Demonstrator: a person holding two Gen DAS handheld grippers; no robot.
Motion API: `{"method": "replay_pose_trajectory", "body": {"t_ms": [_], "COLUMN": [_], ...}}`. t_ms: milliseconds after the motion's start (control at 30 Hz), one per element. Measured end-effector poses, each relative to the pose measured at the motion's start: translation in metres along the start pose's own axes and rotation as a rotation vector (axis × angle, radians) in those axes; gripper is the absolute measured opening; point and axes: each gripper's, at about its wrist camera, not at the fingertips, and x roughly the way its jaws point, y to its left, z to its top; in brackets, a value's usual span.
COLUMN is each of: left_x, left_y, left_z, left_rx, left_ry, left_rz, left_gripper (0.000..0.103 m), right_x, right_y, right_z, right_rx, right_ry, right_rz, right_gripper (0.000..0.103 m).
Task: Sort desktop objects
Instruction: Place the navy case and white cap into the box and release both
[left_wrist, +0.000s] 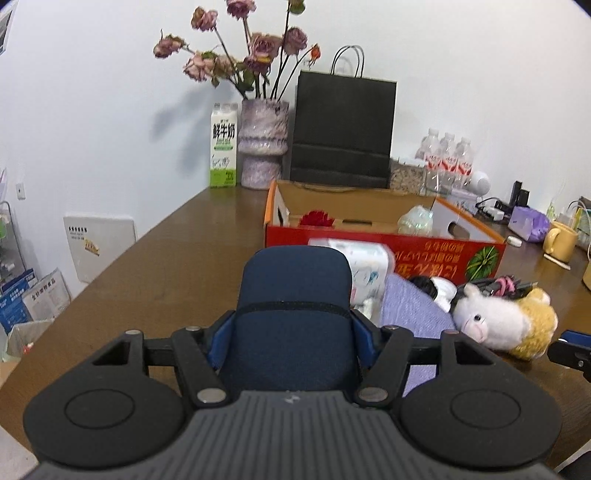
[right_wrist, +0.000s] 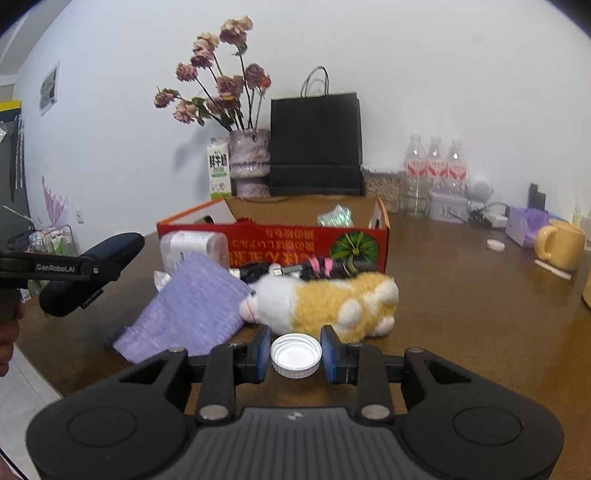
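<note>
A brown wooden surface (right_wrist: 461, 295) runs back to a white wall, where a red cardboard box (right_wrist: 310, 243) stands open. The left claw (left_wrist: 293, 325) pinches a navy padded case (left_wrist: 295, 280). The right claw (right_wrist: 295, 354) is pressed onto a white plastic bottle cap (right_wrist: 295, 355) — just beyond lie a yellow-and-white plush toy (right_wrist: 332, 302) and a lilac knitted cloth (right_wrist: 192, 314), both before the box.

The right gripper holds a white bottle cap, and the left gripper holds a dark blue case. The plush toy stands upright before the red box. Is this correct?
One detail is wrong: the plush toy lies on its side, not upright, as the right wrist view shows. The rest stands.
</note>
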Motion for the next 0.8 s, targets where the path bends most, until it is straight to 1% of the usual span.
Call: {"method": "replay_pose_trajectory", "body": {"t_ms": [167,267,467,567,667,800], "left_x": [0.0,0.006,0.034,0.055,0.08,0.12], "left_y": [-0.008,-0.013,-0.025,-0.029,-0.031,-0.034], "left_z": [0.019,0.037,0.077,0.094,0.108,0.123], "left_rx": [0.022,0.029,0.024,0.01,-0.012,-0.035], "left_ry": [-0.048,-0.078,-0.11,-0.111,-0.099,-0.051], "left_rz": [-0.024,-0.045,-0.082,-0.092,-0.099,-0.096], "left_gripper": [0.065,0.065,0.065,0.065,0.065,0.065], "right_x": [0.007,0.018,0.056,0.082,0.114,0.156], "right_y": [0.003,0.003,0.001,-0.006,-0.013,-0.023], "right_z": [0.025,0.046,0.096,0.121,0.14,0.157], "right_rx": [-0.023,-0.027,-0.056,-0.044,-0.028,-0.001], "right_ry": [-0.052,-0.083,-0.133,-0.125,-0.097,-0.048], "right_rz": [0.005,0.011,-0.011,-0.016,-0.052,-0.062], "right_gripper": [0.027,0.027,0.027,0.027,0.028,0.027]}}
